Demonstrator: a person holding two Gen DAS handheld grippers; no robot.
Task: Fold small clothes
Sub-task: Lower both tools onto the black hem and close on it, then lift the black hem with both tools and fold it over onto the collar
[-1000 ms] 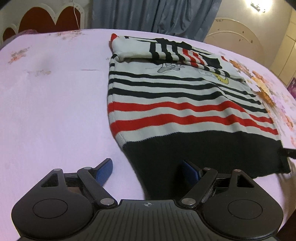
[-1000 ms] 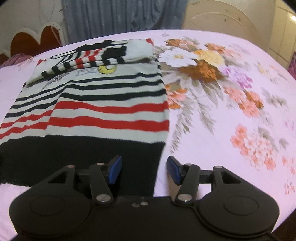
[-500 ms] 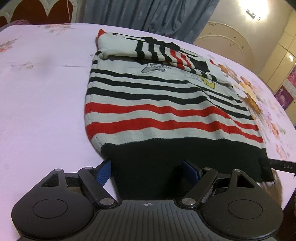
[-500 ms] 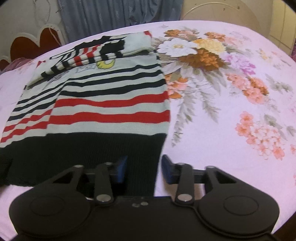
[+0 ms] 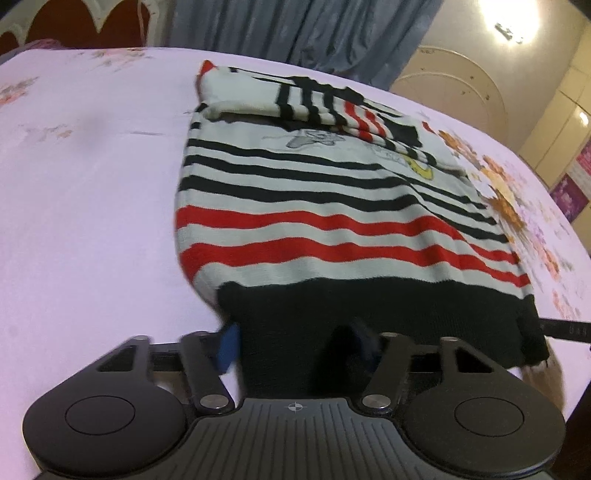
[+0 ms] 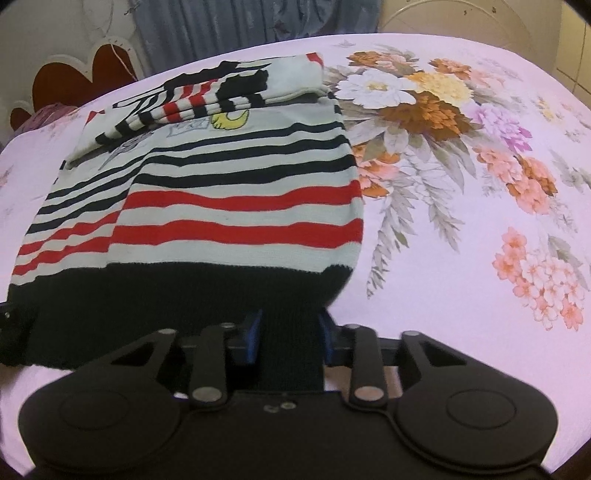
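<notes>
A small striped sweater [image 5: 332, 206] lies on the bed, white with black and red stripes and a black hem, sleeves folded across its top. It also shows in the right wrist view [image 6: 236, 199]. My left gripper [image 5: 295, 343] is closed on the black hem [image 5: 332, 314] near its left corner. My right gripper [image 6: 290, 332] is closed on the hem [image 6: 184, 291] near its right corner. The hem looks slightly lifted off the sheet at both grips.
The bed sheet [image 5: 85, 206] is pale pink, with a large flower print [image 6: 424, 107] right of the sweater. A headboard [image 6: 74, 74] and curtains [image 5: 295, 29] stand at the far side.
Both grippers have moved forward onto the hem and closed on it. The hem edge has risen and bunched slightly between the fingers.
</notes>
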